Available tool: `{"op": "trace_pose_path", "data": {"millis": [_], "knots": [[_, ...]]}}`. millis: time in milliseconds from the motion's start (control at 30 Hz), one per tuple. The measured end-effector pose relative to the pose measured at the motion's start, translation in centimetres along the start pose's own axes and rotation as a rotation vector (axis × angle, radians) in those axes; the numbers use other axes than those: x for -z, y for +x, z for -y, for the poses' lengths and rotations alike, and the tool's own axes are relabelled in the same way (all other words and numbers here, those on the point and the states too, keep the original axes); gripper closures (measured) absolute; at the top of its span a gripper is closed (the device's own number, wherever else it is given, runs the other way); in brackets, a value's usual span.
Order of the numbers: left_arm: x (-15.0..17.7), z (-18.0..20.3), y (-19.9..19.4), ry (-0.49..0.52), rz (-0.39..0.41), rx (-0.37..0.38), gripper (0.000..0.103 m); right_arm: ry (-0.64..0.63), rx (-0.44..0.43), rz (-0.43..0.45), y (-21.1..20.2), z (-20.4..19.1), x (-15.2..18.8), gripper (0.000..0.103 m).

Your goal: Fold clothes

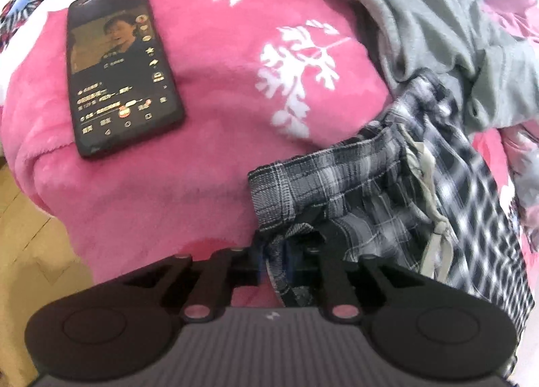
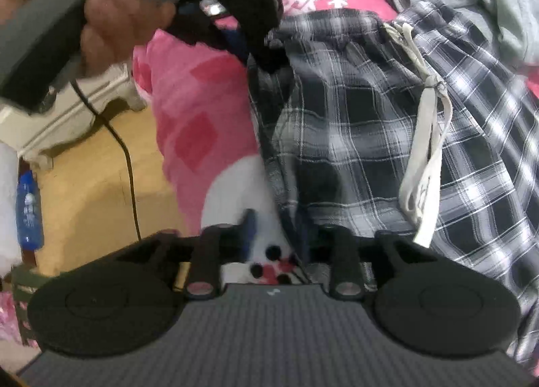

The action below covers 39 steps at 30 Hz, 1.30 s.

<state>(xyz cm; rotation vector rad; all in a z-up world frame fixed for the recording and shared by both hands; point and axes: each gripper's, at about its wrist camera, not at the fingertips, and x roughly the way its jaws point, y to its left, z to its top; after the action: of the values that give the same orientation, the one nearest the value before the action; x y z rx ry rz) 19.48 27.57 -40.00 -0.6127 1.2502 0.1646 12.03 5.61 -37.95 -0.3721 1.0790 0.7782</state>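
Black-and-white plaid shorts point(image 1: 387, 185) with a white drawstring point(image 1: 434, 218) lie on the pink floral blanket point(image 1: 202, 84), hanging over its front edge. My left gripper point(image 1: 283, 262) is shut on the waistband corner of the plaid shorts. In the right wrist view the plaid shorts point(image 2: 370, 117) hang ahead, drawstring point(image 2: 427, 151) dangling. My right gripper point(image 2: 279, 245) is open with the shorts' left edge between its fingers. The left gripper point(image 2: 266, 53) and the hand holding it show at the upper left, clamped on the waistband.
A black phone point(image 1: 118, 67) with its screen lit lies on the blanket at the left. A grey garment point(image 1: 438, 33) is piled at the back right. Wooden floor point(image 2: 94, 168), a black cable point(image 2: 129, 168) and a blue bottle point(image 2: 28, 208) lie below the bed edge.
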Motion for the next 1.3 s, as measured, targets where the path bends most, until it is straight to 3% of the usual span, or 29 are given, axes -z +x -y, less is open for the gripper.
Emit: {"op": "trace_pose_path", "data": {"millis": [33, 100, 200, 267, 333, 467, 633, 767, 900, 1000, 1067, 1167, 1233, 1267, 1300], "knots": [[0.1, 0.1, -0.2, 0.016, 0.000, 0.003, 0.081, 0.049, -0.014, 0.031, -0.6, 0.5, -0.2, 0.069], [0.3, 0.5, -1.0, 0.062, 0.013, -0.027, 0.065, 0.185, -0.068, 0.109, -2.9, 2.3, 0.1, 0.051], [0.7, 1.7, -2.9, 0.155, 0.074, -0.098, 0.056, 0.392, -0.114, 0.162, -6.5, 6.0, 1.9, 0.050], [1.0, 2.8, -4.5, 0.231, 0.142, -0.144, 0.053, 0.548, -0.086, 0.161, -8.9, 9.2, 4.4, 0.050], [1.5, 4.1, -6.0, 0.278, 0.197, -0.144, 0.053, 0.727, -0.036, 0.141, -11.3, 13.1, 7.8, 0.050], [3.0, 8.7, -6.3, 0.412, 0.195, 0.013, 0.052, 1.048, 0.200, 0.085, -16.1, 22.7, 16.2, 0.050], [7.5, 16.4, -2.4, 0.625, -0.026, 0.239, 0.052, 1.344, 0.510, 0.009, -20.4, 34.7, 26.0, 0.051], [11.9, 22.3, 0.9, 0.810, -0.131, 0.312, 0.060, 1.558, 0.554, 0.007, -21.3, 42.0, 31.4, 0.051], [15.5, 25.4, 3.3, 0.985, -0.170, 0.271, 0.070, 1.604, 0.542, 0.013, -20.7, 46.7, 32.9, 0.051], [18.0, 26.4, 4.3, 1.122, -0.171, 0.216, 0.073, 1.583, 0.540, -0.060, -19.8, 49.2, 33.4, 0.051], [18.9, 26.6, 4.5, 1.174, -0.170, 0.195, 0.072, 1.558, 0.556, -0.127, -18.8, 50.7, 33.7, 0.052], [19.7, 26.7, 4.5, 1.205, -0.165, 0.173, 0.072, 1.566, 0.554, -0.146, -18.1, 51.5, 34.5, 0.053], [20.0, 26.6, 4.3, 1.217, -0.158, 0.166, 0.072, 1.560, 0.562, -0.139, -18.2, 51.4, 34.7, 0.066], [20.1, 26.5, 4.2, 1.224, -0.151, 0.165, 0.074, 1.544, 0.570, -0.139, -18.4, 51.3, 34.7, 0.086], [20.2, 26.5, 4.0, 1.234, -0.143, 0.167, 0.083, 1.530, 0.578, -0.138, -18.6, 51.1, 34.9, 0.097]]}}
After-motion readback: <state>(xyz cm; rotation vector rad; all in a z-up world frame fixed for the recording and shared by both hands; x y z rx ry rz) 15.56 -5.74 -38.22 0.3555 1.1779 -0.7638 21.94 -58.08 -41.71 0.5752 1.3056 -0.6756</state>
